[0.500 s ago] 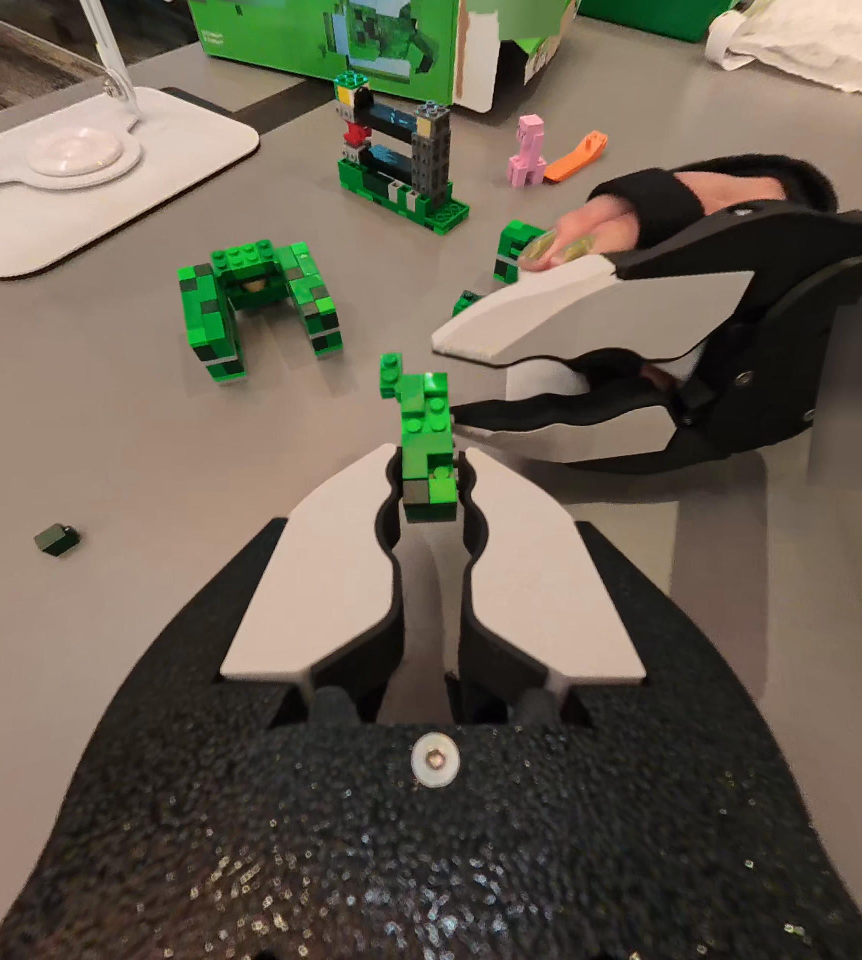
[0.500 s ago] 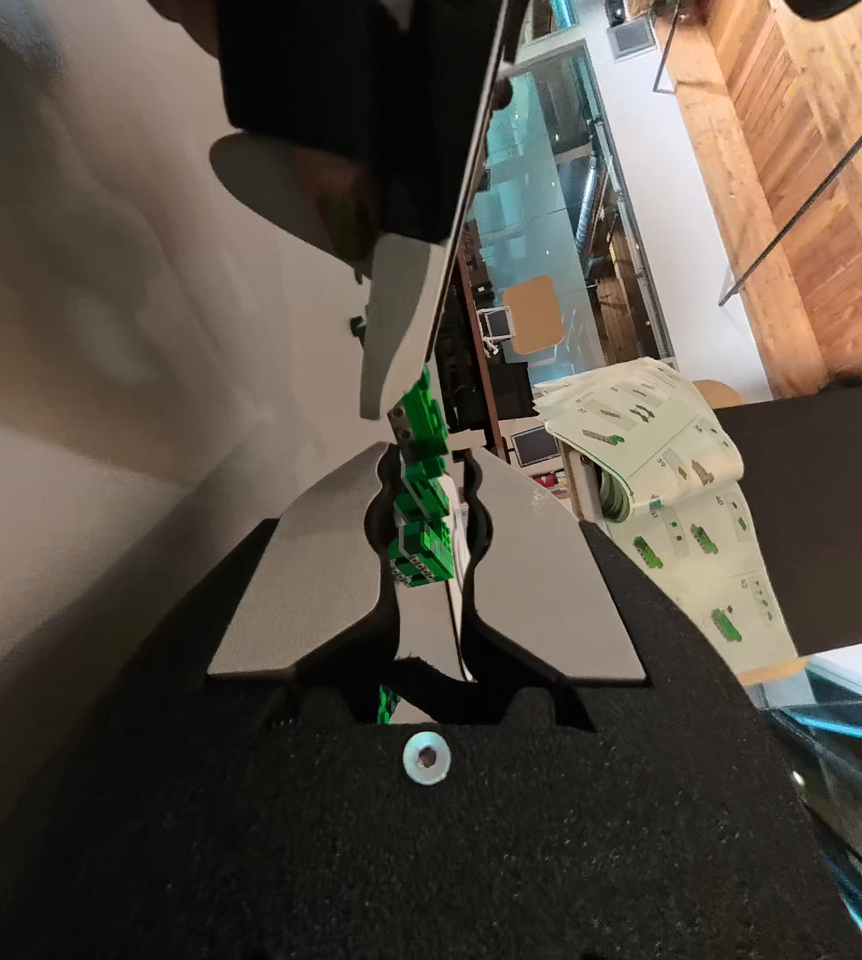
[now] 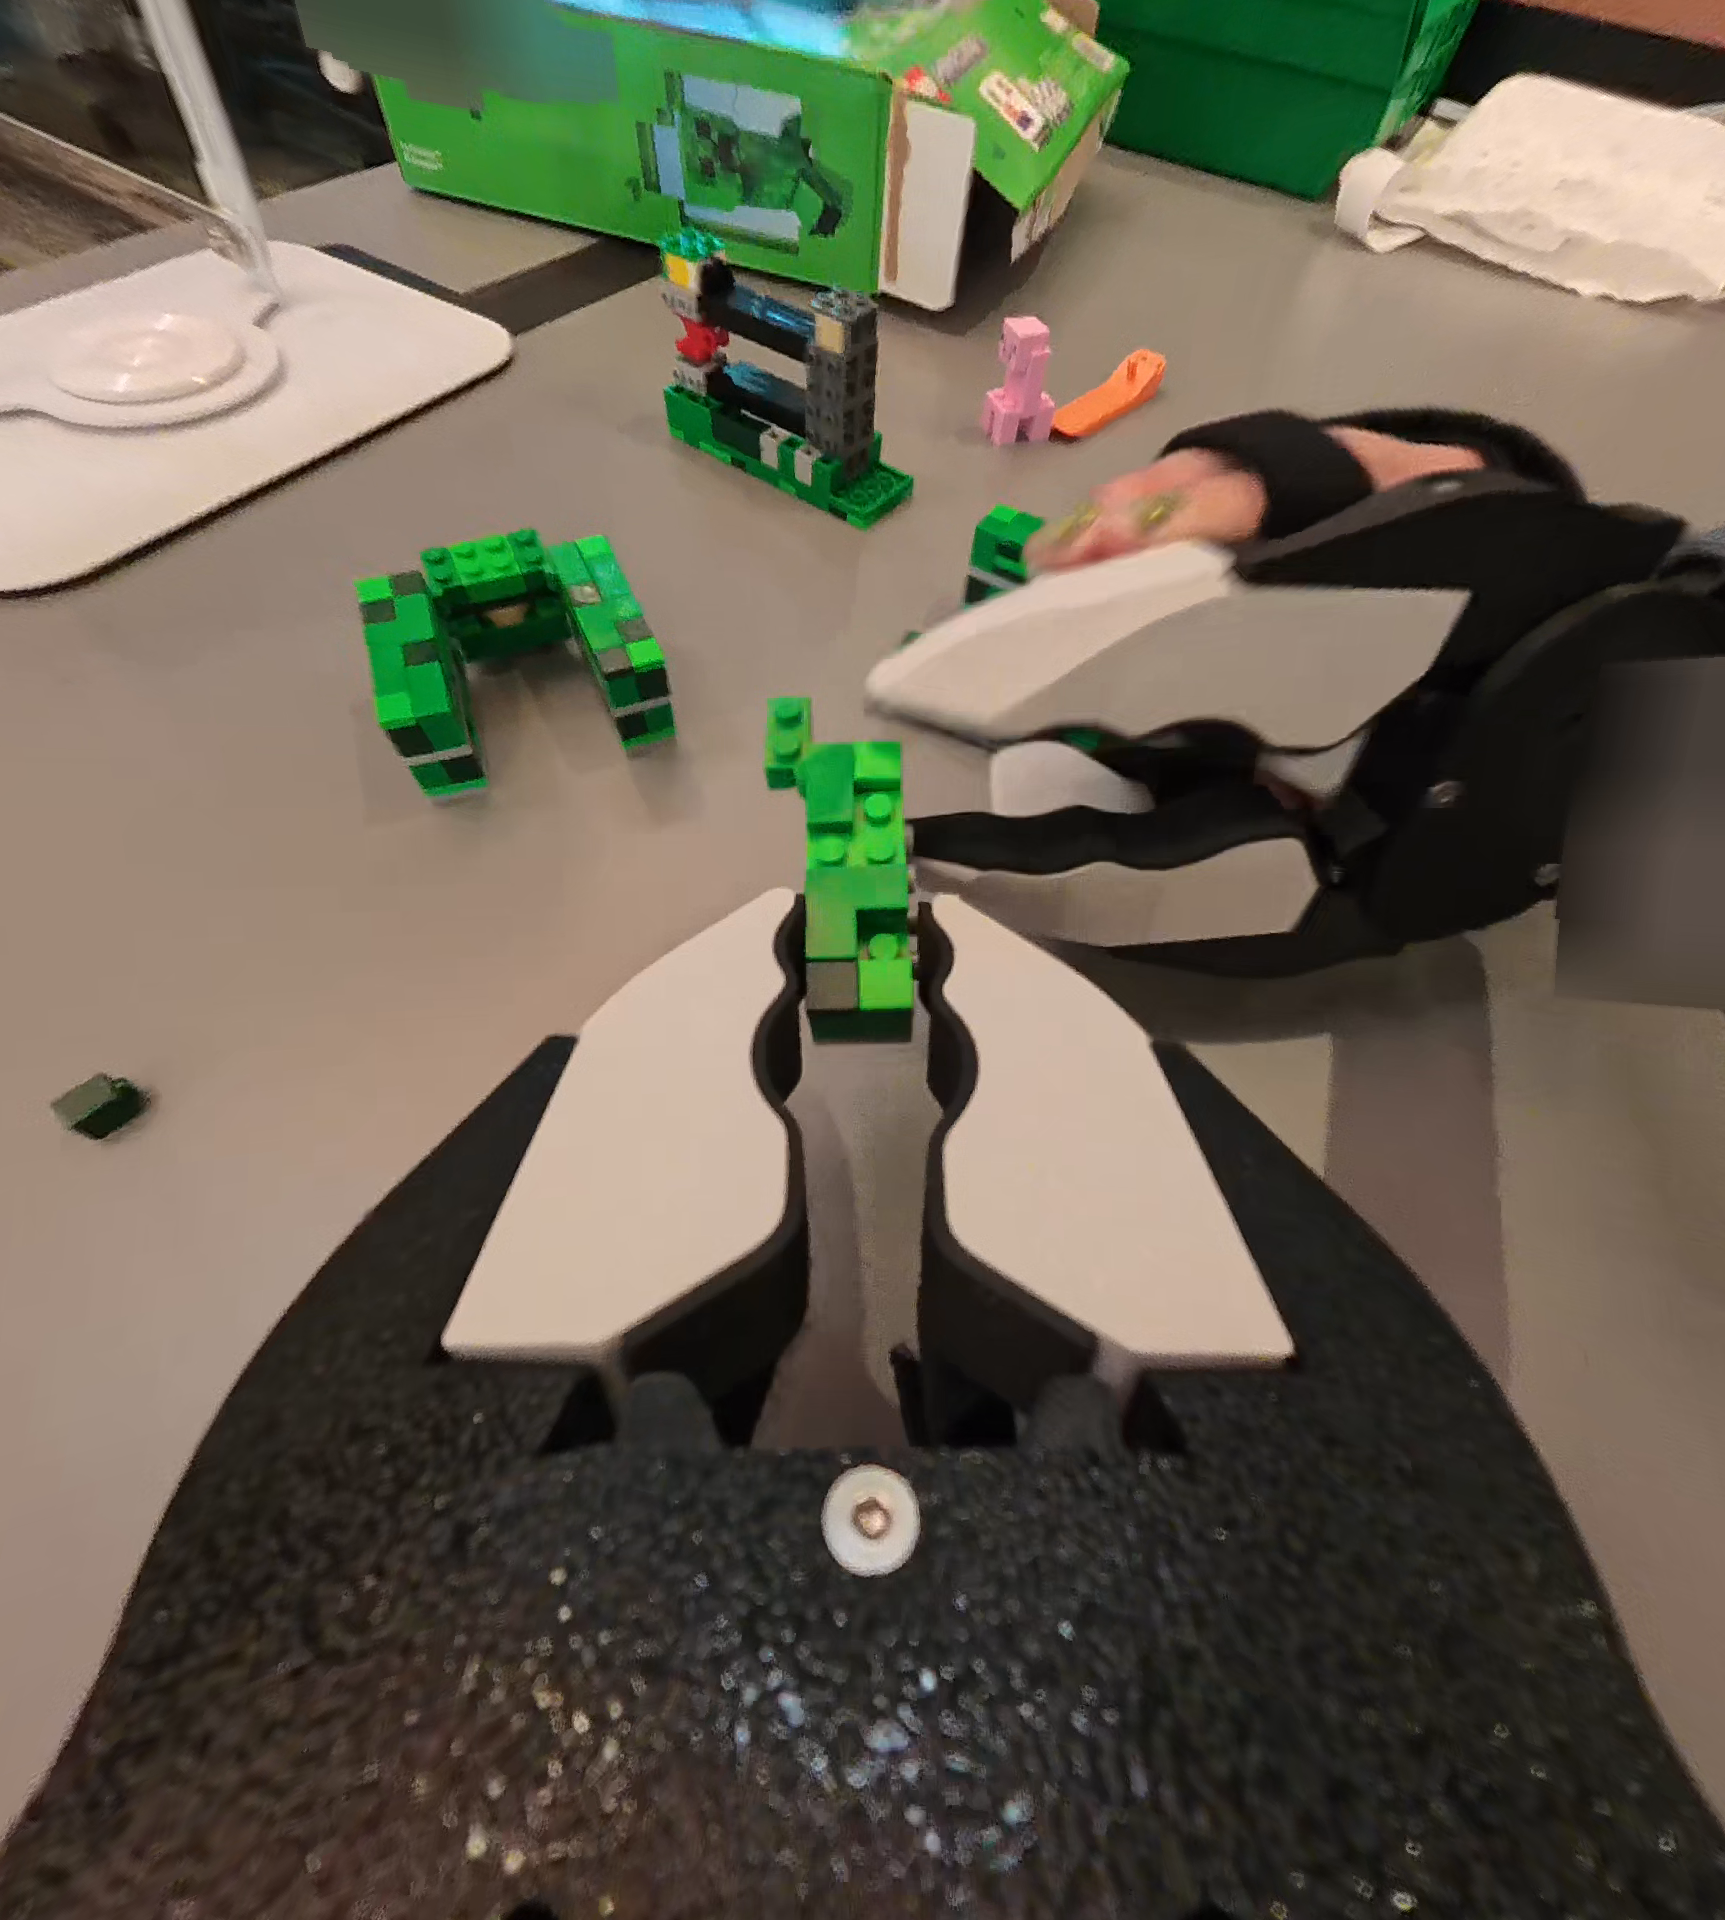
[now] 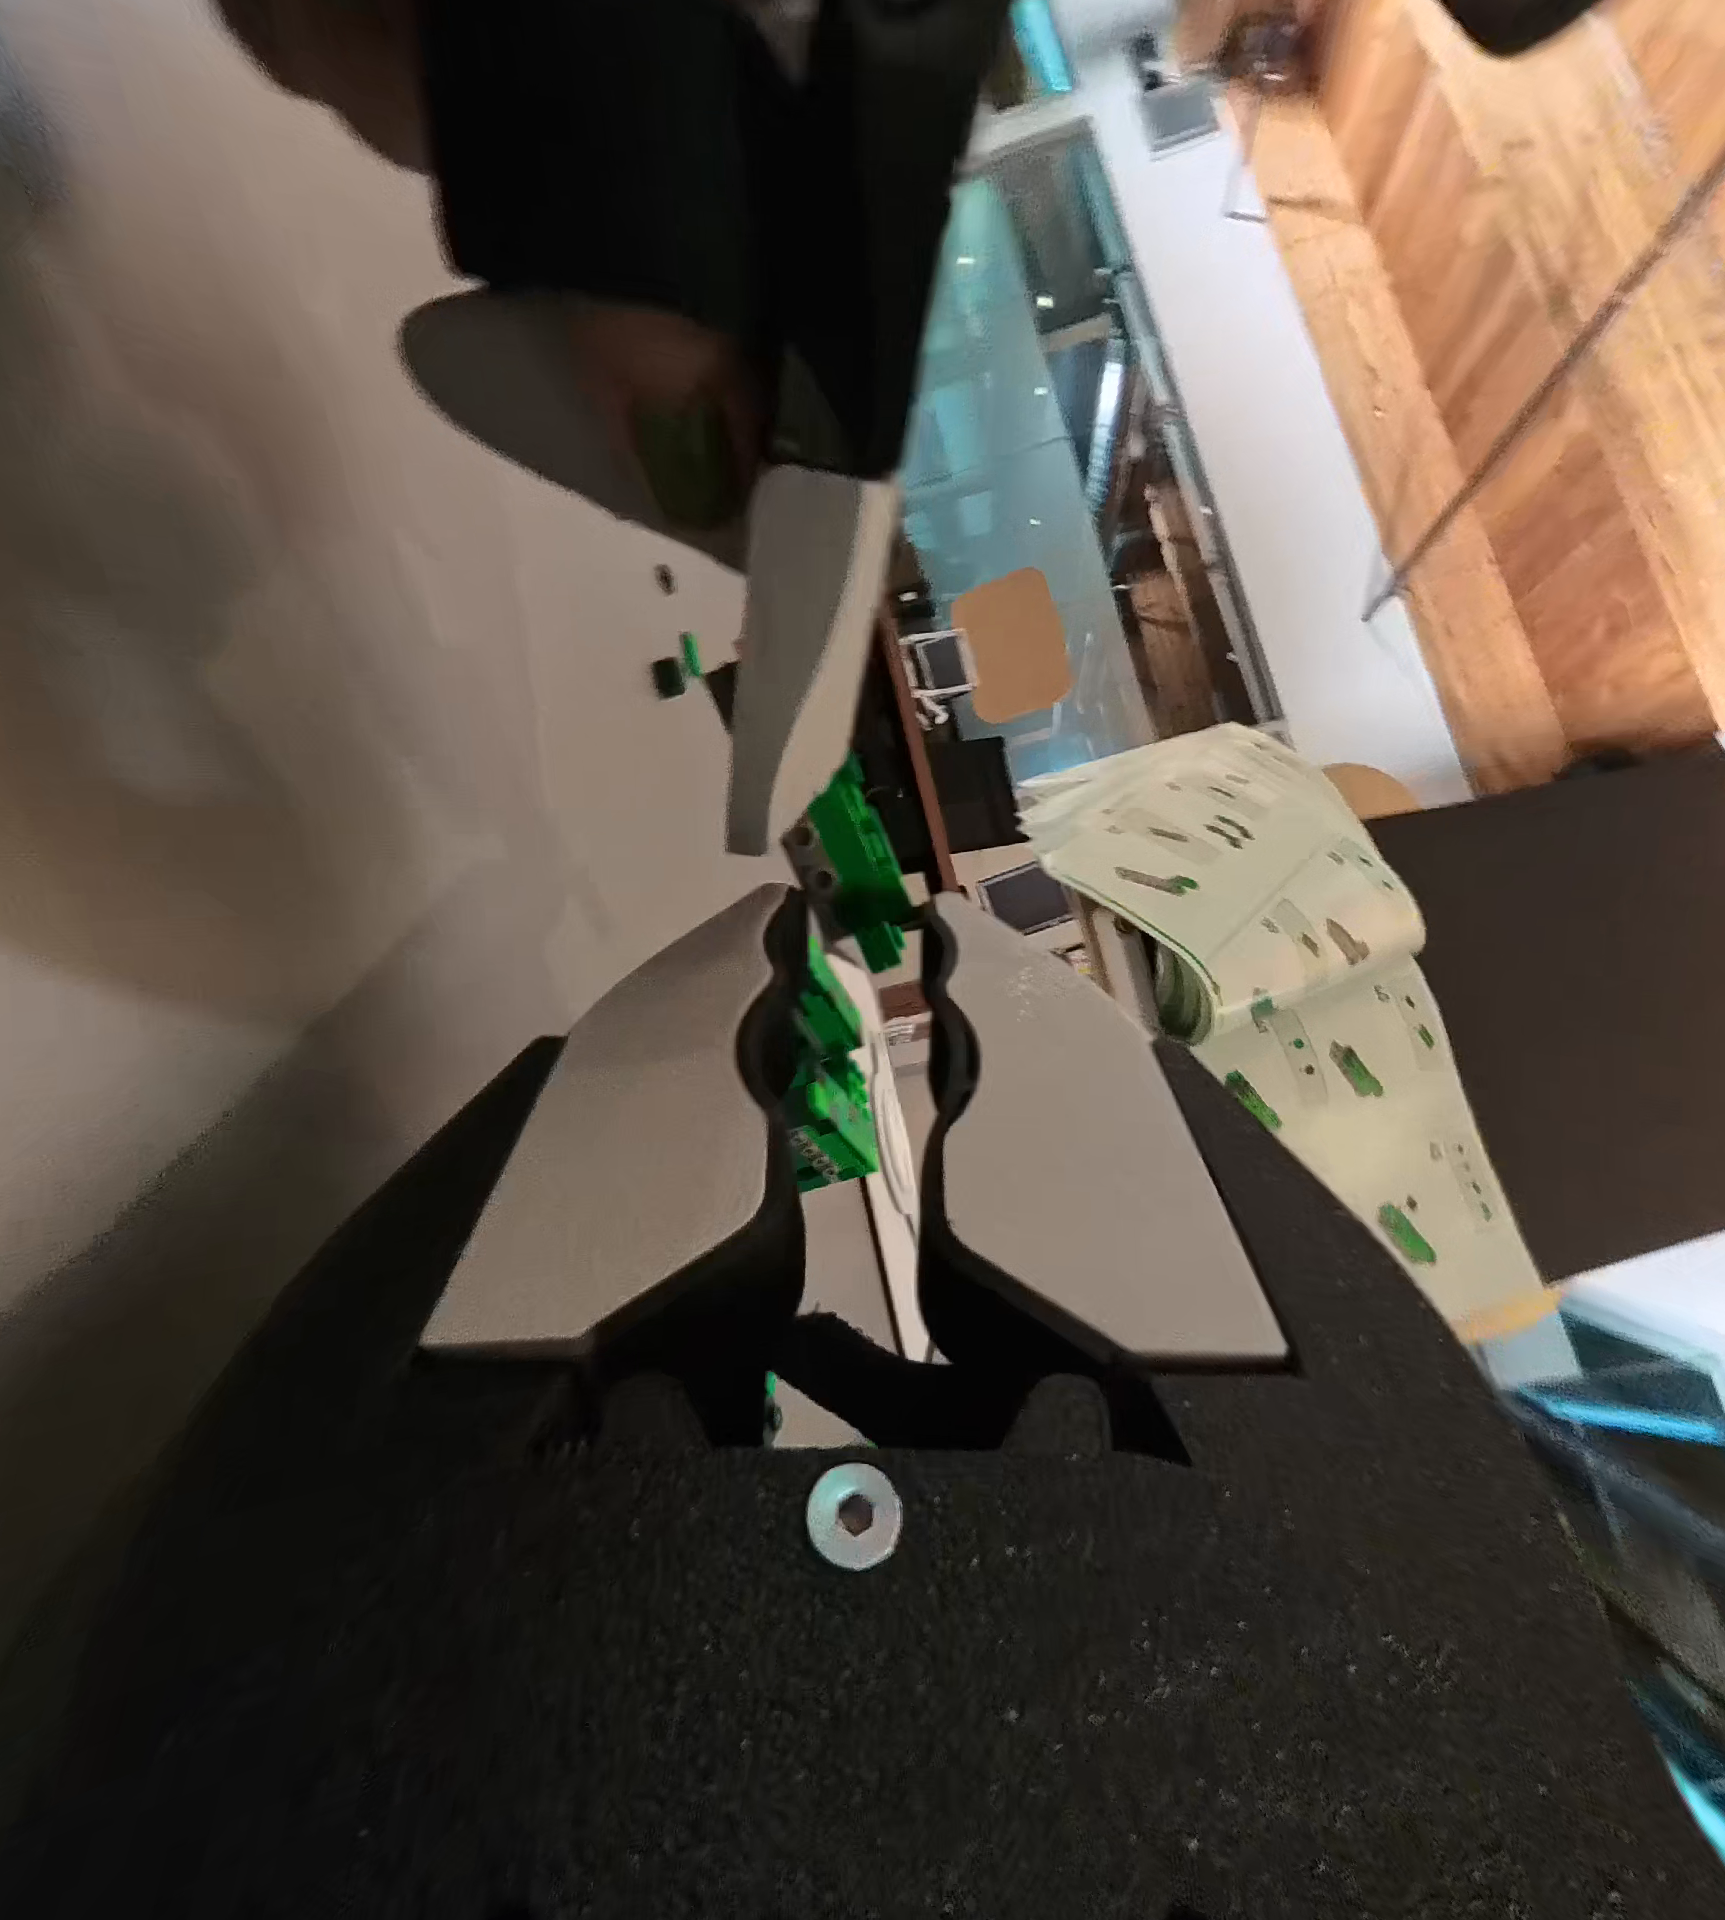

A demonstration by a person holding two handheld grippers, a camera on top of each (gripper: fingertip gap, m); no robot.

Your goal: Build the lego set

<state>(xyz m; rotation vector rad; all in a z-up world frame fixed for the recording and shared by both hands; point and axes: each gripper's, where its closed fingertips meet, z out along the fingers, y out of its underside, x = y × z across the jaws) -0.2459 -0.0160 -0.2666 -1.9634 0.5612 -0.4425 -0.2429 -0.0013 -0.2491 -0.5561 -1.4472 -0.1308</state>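
My left gripper [image 3: 856, 914] hides the lower sides of the green lego piece [image 3: 853, 862] it clamps. My right gripper [image 3: 915, 758] covers most of a small green block [image 3: 998, 545] behind it. My right hand [image 3: 1149, 509] is blurred. The lego box [image 3: 629, 135] at the table's far edge is cut off.

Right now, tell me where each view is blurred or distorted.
Left wrist view: wide-angle bending at the edges; the right tongs and the hand on them are motion-smeared, while the green brick assembly in the left tongs stays fairly sharp. Right wrist view: rolled sideways and soft all over, table streaked, instruction booklet blurred.
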